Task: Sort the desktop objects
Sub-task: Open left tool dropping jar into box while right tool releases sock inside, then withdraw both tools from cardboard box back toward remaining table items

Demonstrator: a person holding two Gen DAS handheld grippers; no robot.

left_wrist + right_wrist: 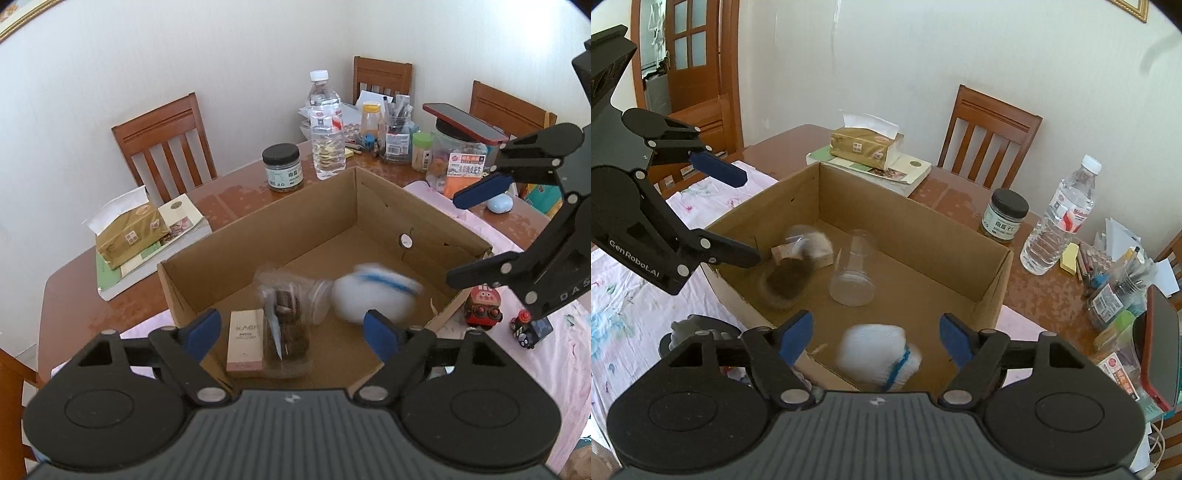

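Note:
An open cardboard box [369, 201] [905, 218] stands on the table under both grippers. My left gripper [291, 332] [738, 214] is open over the box's near end. Below its gap is a blurred clear jar of brown contents [286, 332] [786, 280], clear of both pads. A pink carton [245, 339] lies beside the jar. My right gripper [875, 338] [469, 232] is open too. Under it is a blurred white bundle with a blue stripe [875, 354] [376, 295], touching neither pad. A clear plastic cup [853, 273] lies on its side in the box.
Two toy trains [482, 306] sit on the pink cloth [535, 369] right of the box. A tissue box [129, 232], a black-lidded jar [282, 168], a water bottle [325, 129], a pen holder [399, 136] and a red phone [463, 122] crowd the far table. Wooden chairs [162, 140] surround it.

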